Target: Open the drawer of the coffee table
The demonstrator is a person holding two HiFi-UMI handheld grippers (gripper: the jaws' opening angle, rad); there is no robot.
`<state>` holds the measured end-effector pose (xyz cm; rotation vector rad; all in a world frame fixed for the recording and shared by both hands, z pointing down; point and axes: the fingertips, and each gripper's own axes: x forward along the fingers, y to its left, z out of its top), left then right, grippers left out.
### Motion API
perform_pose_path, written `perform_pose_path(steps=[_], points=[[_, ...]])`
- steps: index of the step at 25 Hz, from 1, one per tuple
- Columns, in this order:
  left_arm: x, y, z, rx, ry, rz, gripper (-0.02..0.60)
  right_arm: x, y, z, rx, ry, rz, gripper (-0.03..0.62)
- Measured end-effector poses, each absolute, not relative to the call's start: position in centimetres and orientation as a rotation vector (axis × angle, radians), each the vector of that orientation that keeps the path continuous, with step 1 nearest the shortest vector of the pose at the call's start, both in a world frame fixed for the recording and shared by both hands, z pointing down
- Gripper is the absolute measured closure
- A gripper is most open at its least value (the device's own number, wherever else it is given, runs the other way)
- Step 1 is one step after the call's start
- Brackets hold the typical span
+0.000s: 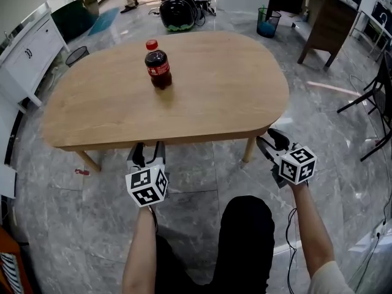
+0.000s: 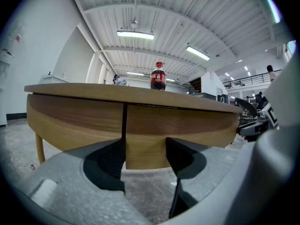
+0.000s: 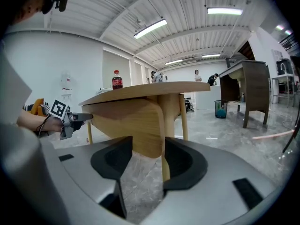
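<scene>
Drawer (image 2: 178, 125) tucked under the near edge of the worktop (image 1: 214, 84), with both tools out in front of it.

The drawer's wooden front looks closed, about level with the panel to its left, a dark seam between the two. The left hand-held gripper (image 1: 149, 147) hangs just below the near edge, jaws apart and pointed at that front with nothing clamped; whether they touch the wood is hard to tell. Over at the near right corner, the right hand-held gripper (image 1: 267, 136) is open too, and its own view frames the rounded end of the apron and a table leg (image 1: 249, 150) in the gap. A cola bottle (image 1: 158, 64) stands upright towards the far edge.
</scene>
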<state>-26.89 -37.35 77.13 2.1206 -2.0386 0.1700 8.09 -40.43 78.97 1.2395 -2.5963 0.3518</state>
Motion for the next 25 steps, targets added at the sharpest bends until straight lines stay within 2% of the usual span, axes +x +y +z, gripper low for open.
perform_pose_path(steps=[3, 25], points=[[-26.9, -37.5, 77.3, 2.127, -2.041, 0.172, 0.325, 7.5, -40.9, 79.1, 1.228, -2.6, 0.353, 0.356], [-26.8, -36.7, 77.4, 2.086, -2.045, 0.175, 0.324, 6.8, -40.8, 79.1, 1.346, -2.507, 0.276, 0.342]])
